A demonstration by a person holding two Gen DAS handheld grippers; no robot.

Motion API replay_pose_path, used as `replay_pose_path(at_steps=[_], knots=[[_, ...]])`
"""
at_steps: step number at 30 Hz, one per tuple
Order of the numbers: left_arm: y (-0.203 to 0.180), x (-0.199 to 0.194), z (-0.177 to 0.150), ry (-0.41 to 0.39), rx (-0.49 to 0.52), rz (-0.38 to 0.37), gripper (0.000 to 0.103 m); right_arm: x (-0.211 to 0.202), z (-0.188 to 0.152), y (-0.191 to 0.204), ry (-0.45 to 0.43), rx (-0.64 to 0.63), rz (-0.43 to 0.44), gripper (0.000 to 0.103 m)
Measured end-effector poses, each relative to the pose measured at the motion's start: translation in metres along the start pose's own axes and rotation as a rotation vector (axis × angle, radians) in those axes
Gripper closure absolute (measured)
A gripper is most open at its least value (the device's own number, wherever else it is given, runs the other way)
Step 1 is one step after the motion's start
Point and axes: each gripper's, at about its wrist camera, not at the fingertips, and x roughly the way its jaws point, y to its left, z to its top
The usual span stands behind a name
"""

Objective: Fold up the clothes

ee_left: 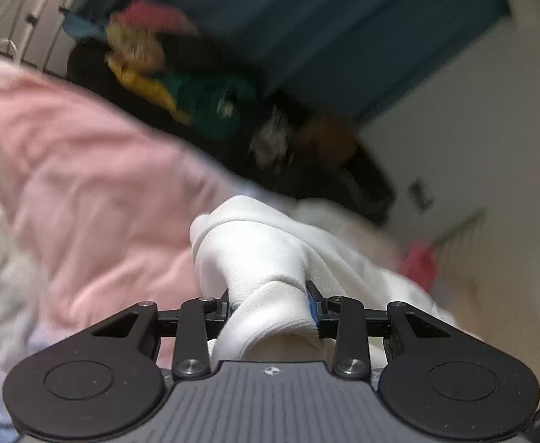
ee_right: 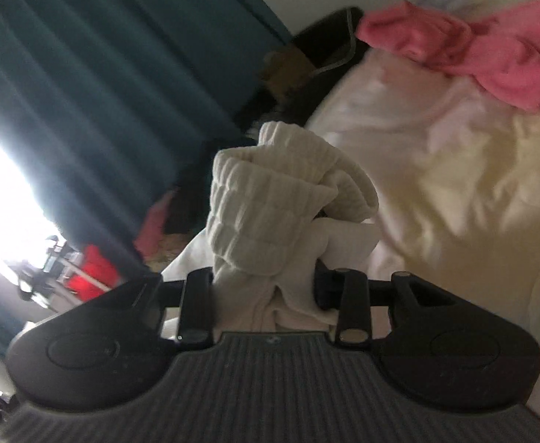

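Observation:
My left gripper (ee_left: 272, 308) is shut on a bunched fold of a white garment (ee_left: 259, 254), which rises in front of it and trails off to the right. My right gripper (ee_right: 266, 288) is shut on a ribbed cream-white cuff or hem of the white garment (ee_right: 270, 192), bunched upright between its jaws. The fingertips of both grippers are hidden by the cloth. A pale pink cloth (ee_left: 82, 170) lies to the left in the left wrist view.
A dark pile of mixed clothes (ee_left: 203, 103) lies behind, with yellow and green pieces. A teal curtain (ee_right: 96, 85) hangs at the back. A bright pink garment (ee_right: 465, 51) lies on the cream bedding (ee_right: 454, 170). A red item (ee_right: 93, 273) sits by a bright window.

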Motion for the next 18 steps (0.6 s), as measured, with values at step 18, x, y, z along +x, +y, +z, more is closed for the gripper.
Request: replay_pose_path(at_steps=[18], knots=[[0.029, -0.025, -0.065, 0.017, 0.425, 0.075, 0.037, -0.003, -0.084, -0.088, 0.139, 0.127, -0.173, 0.048]])
